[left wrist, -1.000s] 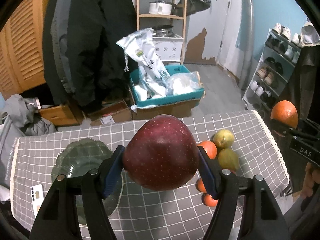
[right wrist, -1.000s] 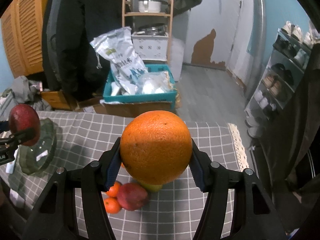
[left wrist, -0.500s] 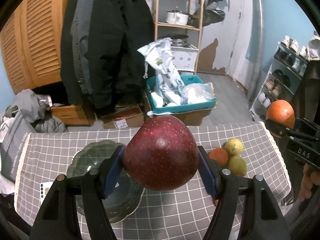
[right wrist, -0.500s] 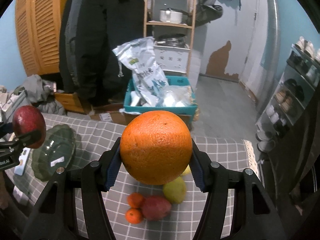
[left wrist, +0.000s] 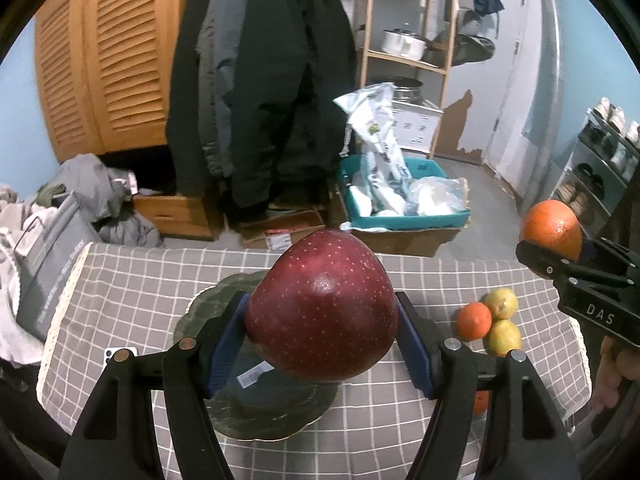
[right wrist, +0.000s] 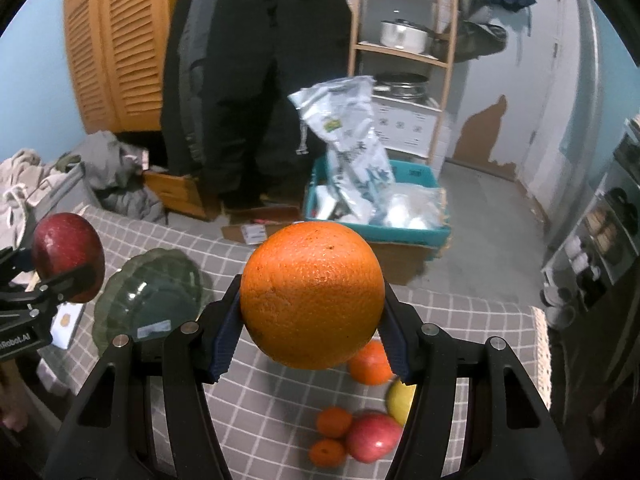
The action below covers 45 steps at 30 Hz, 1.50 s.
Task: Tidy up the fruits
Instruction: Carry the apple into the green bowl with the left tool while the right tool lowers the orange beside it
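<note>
So both claws are carrying fruit at once here: the left claw (left wrist: pixel 322 344) is squeezing a big dark red apple (left wrist: pixel 322 306) between its blue pads, and the right claw (right wrist: pixel 310 330) is clamped the same way on a large orange (right wrist: pixel 311 294). Each fruit is being held by its sides at the widest part, which makes sense to me since round stuff likes to squirt out if you pinch it off-centre. In the left view the apple is hanging right over the green glass plate (left wrist: pixel 208 304) in the lower middle of the frame, so I'm guessing that's the drop spot. In the right view the same plate is sitting at the left and the orange is floating centre frame, over the checkered tabletop (right wrist: pixel 460 316) rather than the plate. The rest of the pile is waiting at the lower right of the right view: a smaller red apple (right wrist: pixel 372 430), a few small mandarins (right wrist: pixel 334 422) and a yellow-green lemon (right wrist: pixel 400 398), all bunched up touching each other. One thing to watch is the white phone (left wrist: pixel 120 356) lying just beside the plate's left edge. Also both claws probably can't fit over the plate together, so one is likely going first.
</note>
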Each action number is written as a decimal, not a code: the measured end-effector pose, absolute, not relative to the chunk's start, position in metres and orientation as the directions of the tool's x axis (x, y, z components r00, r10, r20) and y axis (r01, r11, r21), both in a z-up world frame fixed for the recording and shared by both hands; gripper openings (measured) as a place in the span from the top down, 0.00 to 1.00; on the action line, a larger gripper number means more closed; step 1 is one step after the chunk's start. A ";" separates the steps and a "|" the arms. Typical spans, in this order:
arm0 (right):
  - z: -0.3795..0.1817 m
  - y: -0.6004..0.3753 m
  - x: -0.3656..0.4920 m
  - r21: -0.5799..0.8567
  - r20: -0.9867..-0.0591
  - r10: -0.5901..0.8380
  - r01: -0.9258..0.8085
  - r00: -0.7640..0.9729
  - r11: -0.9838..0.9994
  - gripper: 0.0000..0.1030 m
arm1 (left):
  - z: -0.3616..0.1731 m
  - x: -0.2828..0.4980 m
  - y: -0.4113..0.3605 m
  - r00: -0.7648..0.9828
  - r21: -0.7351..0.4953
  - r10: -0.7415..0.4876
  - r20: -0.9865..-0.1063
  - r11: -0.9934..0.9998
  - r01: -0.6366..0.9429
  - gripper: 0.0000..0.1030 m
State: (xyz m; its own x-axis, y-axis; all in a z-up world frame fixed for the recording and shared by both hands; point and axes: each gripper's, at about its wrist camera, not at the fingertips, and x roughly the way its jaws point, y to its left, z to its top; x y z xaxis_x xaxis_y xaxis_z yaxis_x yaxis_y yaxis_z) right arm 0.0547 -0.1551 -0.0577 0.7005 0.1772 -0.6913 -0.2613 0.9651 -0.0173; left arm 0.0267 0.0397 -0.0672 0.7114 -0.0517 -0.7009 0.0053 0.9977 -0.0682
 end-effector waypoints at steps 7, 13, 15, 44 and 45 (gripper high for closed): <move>-0.066 -0.113 0.068 -0.009 -0.717 0.219 -0.323 0.662 0.946 0.40 | -0.078 0.028 0.070 0.696 -0.066 -0.012 -0.718 0.996 -0.051 0.30; -0.080 -0.075 0.082 0.010 -0.744 0.254 -0.370 0.617 0.929 0.40 | -0.096 0.033 0.097 0.663 -0.072 0.011 -0.748 0.993 -0.098 0.30; -0.086 -0.066 0.085 0.016 -0.753 0.264 -0.384 0.603 0.923 0.40 | -0.103 0.034 0.105 0.649 -0.071 0.020 -0.760 0.991 -0.114 0.30; -0.205 0.018 0.129 0.077 -0.902 0.271 -0.493 0.337 0.867 0.40 | -0.222 0.072 0.153 0.413 -0.060 0.027 -0.910 0.979 -0.196 0.30; -0.207 0.019 0.129 0.078 -0.903 0.271 -0.493 0.333 0.866 0.40 | -0.226 0.073 0.153 0.401 -0.055 0.030 -0.915 0.979 -0.198 0.30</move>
